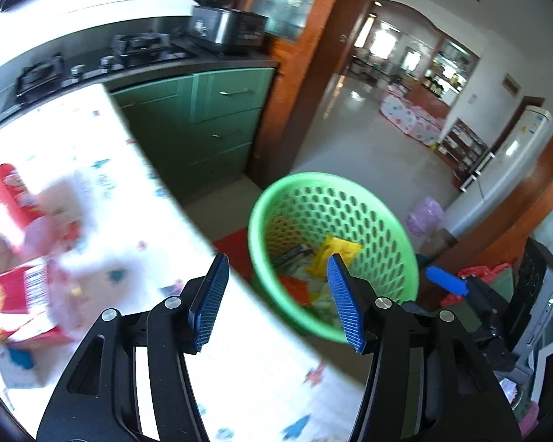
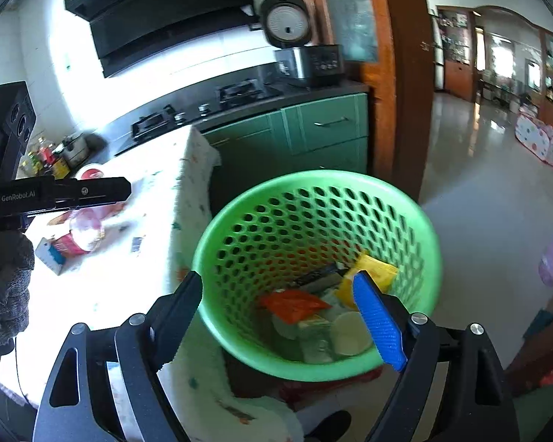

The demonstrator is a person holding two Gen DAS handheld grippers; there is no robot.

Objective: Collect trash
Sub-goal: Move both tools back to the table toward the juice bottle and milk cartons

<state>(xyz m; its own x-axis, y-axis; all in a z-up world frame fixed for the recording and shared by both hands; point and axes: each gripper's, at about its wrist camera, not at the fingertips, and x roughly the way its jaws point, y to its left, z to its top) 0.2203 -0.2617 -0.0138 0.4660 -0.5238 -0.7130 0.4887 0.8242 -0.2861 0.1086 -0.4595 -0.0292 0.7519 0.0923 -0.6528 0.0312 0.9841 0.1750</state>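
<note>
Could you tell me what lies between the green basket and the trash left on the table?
In the right wrist view, only bare patterned tablecloth separates the green basket from the red wrappers; one small scrap lies there.

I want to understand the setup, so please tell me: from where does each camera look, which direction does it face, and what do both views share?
Left wrist: sits behind the open left gripper, facing over the table edge toward the green basket; the right gripper's blue finger shows at right.
Right wrist: sits behind the open right gripper, looking down into the basket; the left gripper and a gloved hand show at left.
Shared: basket with its yellow packet, table, stove, rice cooker.
</note>
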